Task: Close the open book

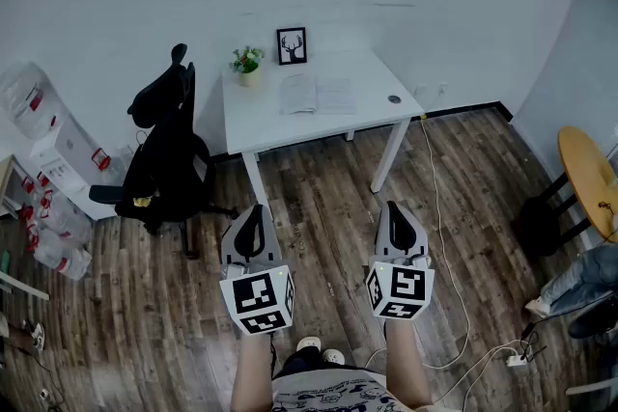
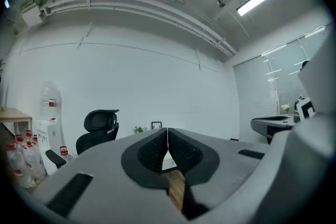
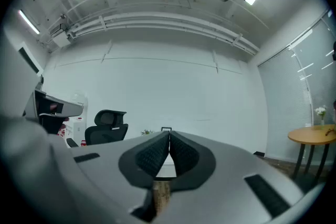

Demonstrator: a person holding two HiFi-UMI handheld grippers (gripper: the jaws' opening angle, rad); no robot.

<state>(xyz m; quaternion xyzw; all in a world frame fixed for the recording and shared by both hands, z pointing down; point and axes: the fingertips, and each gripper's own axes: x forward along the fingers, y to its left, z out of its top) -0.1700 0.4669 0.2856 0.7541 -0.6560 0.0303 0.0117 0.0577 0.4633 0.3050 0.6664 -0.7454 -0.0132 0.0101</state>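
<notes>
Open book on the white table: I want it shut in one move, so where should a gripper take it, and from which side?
The open book lies flat, spine running away from the person, so probably take the outer edge of its right half, coming from the table's right side with the right gripper, whose jaws are shut now. That edge can then swing over the spine.

Both hands are out in front, side by side, pointing level and forward. The left gripper [image 1: 253,210] has its jaws pressed together, ribbed pads [image 2: 153,150] meeting at the tips with nothing between them. The right gripper [image 1: 400,206] is the same, jaws together and empty. The left forearm [image 1: 253,367] and right forearm [image 1: 406,364] run bare behind the marker cubes [image 1: 257,300].
</notes>
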